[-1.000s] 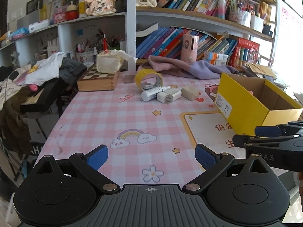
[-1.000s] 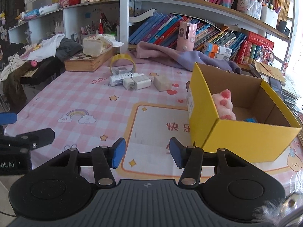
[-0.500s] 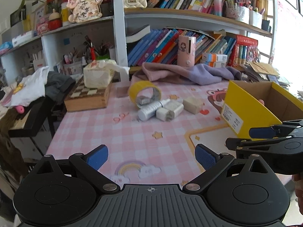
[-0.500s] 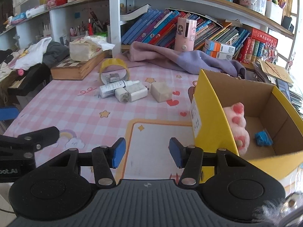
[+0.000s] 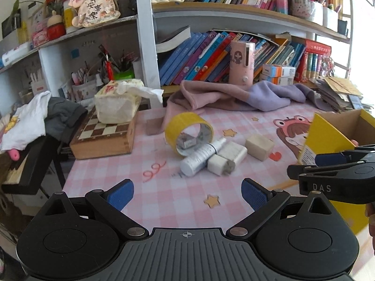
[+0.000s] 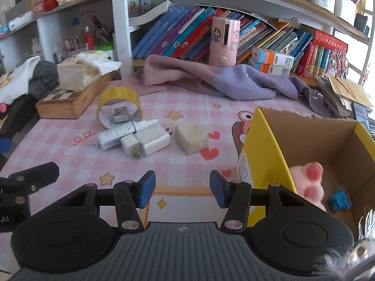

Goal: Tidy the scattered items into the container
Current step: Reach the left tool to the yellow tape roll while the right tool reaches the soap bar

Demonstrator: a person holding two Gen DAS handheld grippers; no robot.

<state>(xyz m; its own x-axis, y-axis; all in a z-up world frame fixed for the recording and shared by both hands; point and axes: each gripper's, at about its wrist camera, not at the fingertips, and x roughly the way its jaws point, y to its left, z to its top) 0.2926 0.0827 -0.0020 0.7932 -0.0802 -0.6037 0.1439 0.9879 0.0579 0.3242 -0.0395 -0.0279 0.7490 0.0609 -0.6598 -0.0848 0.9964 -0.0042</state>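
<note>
On the pink checked tablecloth lies a cluster: a yellow tape roll (image 5: 188,131) (image 6: 119,107) on its edge, a white spray bottle (image 5: 201,155) (image 6: 121,132), a white charger (image 5: 227,158) (image 6: 147,142) and a beige block (image 5: 259,146) (image 6: 191,137). The yellow cardboard box (image 6: 264,149) (image 5: 328,135) stands to their right, holding a pink plush toy (image 6: 309,180) and a small blue item (image 6: 339,201). My left gripper (image 5: 187,194) is open and empty, short of the bottle. My right gripper (image 6: 182,190) is open and empty, beside the box's left wall.
A wooden chessboard box (image 5: 103,138) with a tissue pack (image 5: 117,103) on it sits at the back left. A pink and purple cloth (image 6: 211,79) lies along the back, before bookshelves. Clothes (image 5: 30,117) hang past the table's left edge.
Both grippers have moved forward over the table towards the cluster, which now looks larger and nearer. The jaws of both stand as wide as before.
</note>
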